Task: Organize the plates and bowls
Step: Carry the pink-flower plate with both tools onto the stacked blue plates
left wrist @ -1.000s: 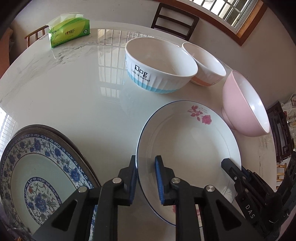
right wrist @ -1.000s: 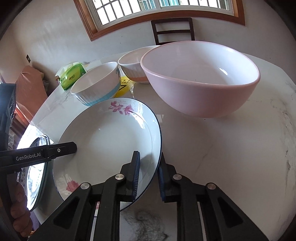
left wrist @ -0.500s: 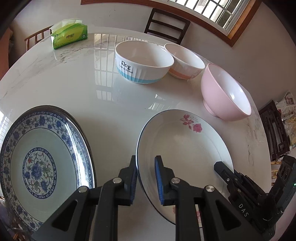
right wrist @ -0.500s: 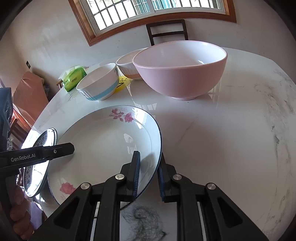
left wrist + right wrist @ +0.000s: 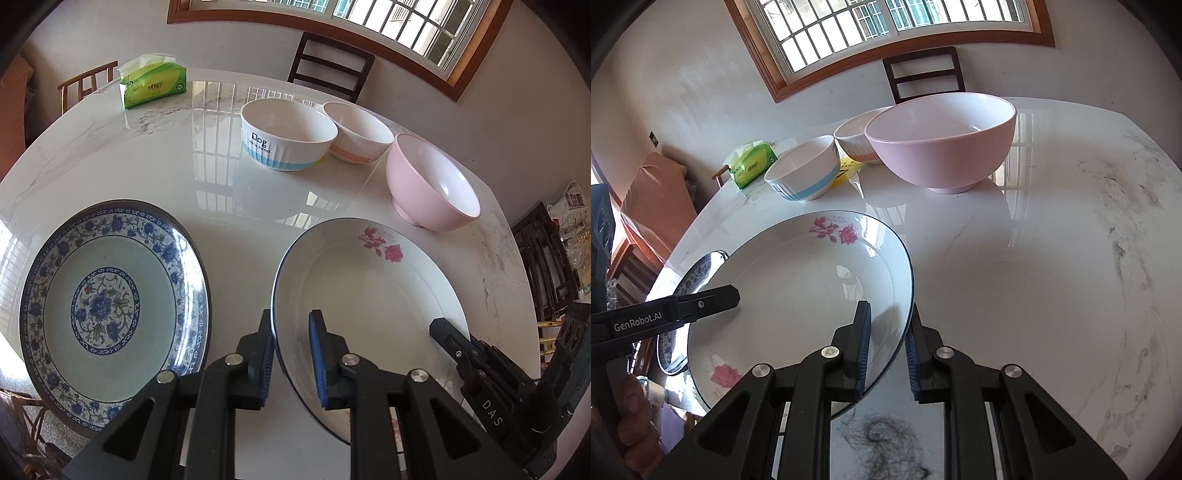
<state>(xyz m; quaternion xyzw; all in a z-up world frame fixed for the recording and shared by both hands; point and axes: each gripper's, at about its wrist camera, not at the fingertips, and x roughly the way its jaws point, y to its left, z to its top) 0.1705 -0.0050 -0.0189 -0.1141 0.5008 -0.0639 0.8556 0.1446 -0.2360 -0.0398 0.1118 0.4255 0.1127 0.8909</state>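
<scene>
Both the left gripper (image 5: 291,354) and right gripper (image 5: 886,350) clench opposite rims of the rose-patterned plate (image 5: 369,295). It looks glazed, rigid, slippery and breakable, so rim grips seem safest.

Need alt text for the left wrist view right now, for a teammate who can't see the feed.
The left gripper straddles the near rim of a white rose plate, whose far edge the right gripper also holds. A blue floral plate lies to its left, with three bowls and a green tissue pack farther back on the marble table.
</scene>
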